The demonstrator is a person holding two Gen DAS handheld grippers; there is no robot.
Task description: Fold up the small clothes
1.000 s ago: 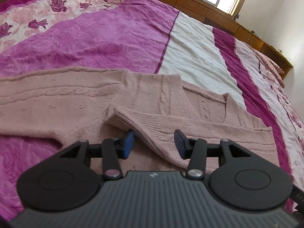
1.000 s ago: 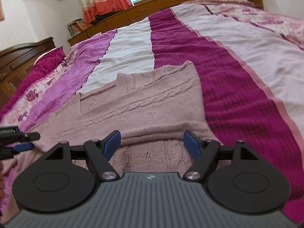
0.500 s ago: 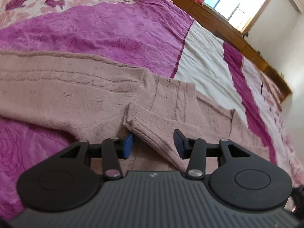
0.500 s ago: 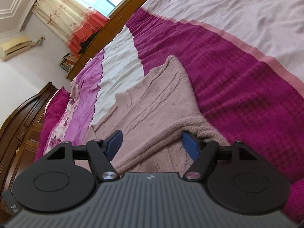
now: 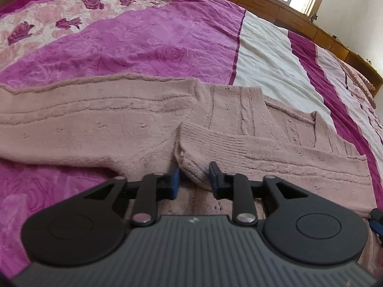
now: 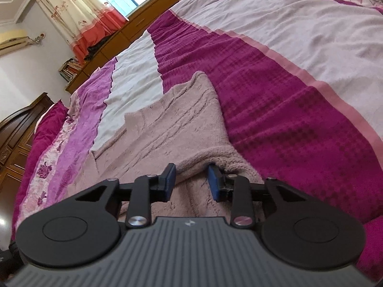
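A dusty-pink knitted sweater (image 5: 107,124) lies flat on the bed, one sleeve stretching left. In the left wrist view its ribbed edge is folded over in front of my left gripper (image 5: 194,179), whose blue pads (image 5: 174,179) squeeze that ribbed fold. In the right wrist view the same sweater (image 6: 172,131) runs away from me, and a bunched fold of its near edge sits between the jaws of my right gripper (image 6: 191,180). Those jaws are closing, and both blue pads (image 6: 213,181) touch the knit.
The bedspread (image 5: 155,40) has purple, white and magenta stripes (image 6: 275,91) and spreads wide around the sweater. Low wooden cabinets (image 5: 275,4) line the far side under a window. A dark wooden headboard (image 6: 21,124) and curtains (image 6: 79,16) stand at the left.
The left jaws narrowed onto the ribbed fold and stayed there. The right jaws came in from wide apart onto the sweater's edge, and the right wrist rolled so its view tilts.
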